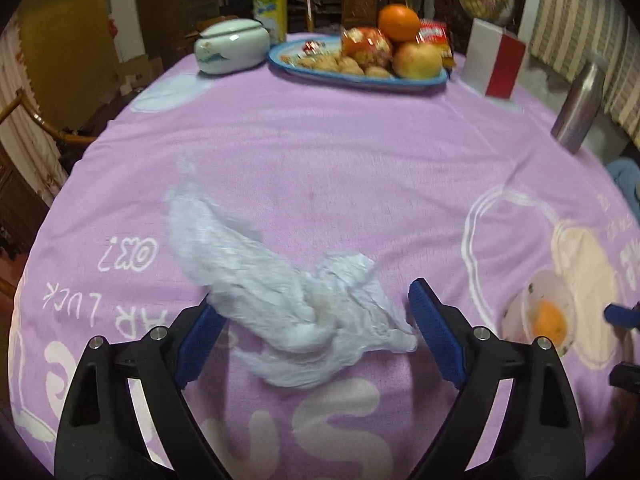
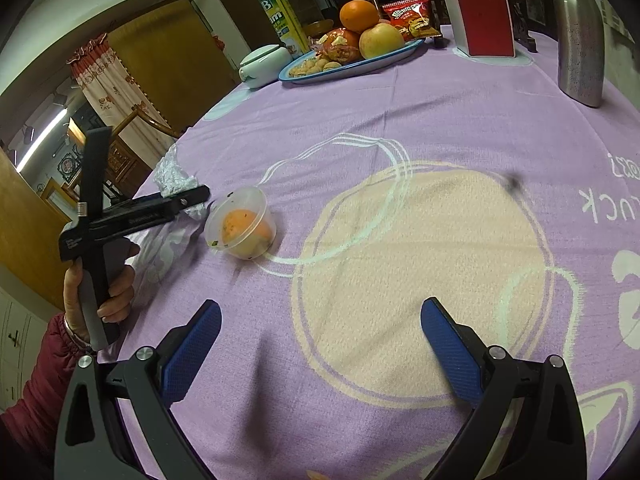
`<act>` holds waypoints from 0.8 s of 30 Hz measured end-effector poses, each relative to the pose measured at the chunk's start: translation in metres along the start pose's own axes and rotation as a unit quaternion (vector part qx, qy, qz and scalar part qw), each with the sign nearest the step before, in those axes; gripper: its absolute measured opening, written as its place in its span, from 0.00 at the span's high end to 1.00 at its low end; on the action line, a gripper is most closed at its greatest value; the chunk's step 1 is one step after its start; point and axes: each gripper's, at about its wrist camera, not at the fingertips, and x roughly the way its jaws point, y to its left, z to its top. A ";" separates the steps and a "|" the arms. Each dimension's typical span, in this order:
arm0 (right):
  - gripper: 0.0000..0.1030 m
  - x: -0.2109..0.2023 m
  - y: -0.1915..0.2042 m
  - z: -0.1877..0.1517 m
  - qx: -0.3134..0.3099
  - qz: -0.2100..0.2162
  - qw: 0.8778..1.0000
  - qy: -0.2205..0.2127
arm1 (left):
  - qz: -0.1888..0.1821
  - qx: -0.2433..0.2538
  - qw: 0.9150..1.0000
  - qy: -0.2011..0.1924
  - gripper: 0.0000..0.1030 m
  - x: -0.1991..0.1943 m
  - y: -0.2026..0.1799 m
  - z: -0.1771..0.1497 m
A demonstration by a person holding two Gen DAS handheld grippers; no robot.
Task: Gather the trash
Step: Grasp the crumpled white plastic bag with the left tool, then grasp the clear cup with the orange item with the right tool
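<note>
- surface (image 1: 320,152): round, purple cloth. Fruit plate (image 1: 356,76), pot, box and steel flask sit at the far rim, 11 to 2 o'clock, well apart from the work area.
- crumpled plastic bag (image 1: 296,300): the nearer piece of trash. In the left wrist view it lies flat on the cloth, long axis running from 10 o'clock to 4 o'clock, with its bunched lower end right between the pads.
- left tongs (image 1: 316,336): spread wide and gripping nothing. The bag's tail just touches the right pad; its body crosses the tip of the left pad.
- plastic cup (image 2: 242,222): clear, on its side with orange peel inside, at 10 o'clock from the right tongs and just beside the left tongs.
- right tongs (image 2: 320,344): wide open, empty, only bare cloth between the pads.
- Judgement: the bag is the left hand's job. It sits diagonal across the gap, so closing on the bunched middle should catch it.
</note>
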 end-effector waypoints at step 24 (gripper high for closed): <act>0.05 0.036 0.086 0.037 -0.124 -0.053 0.991 0.004 | 0.022 -0.015 0.999 0.023 0.06 0.011 0.010 0.002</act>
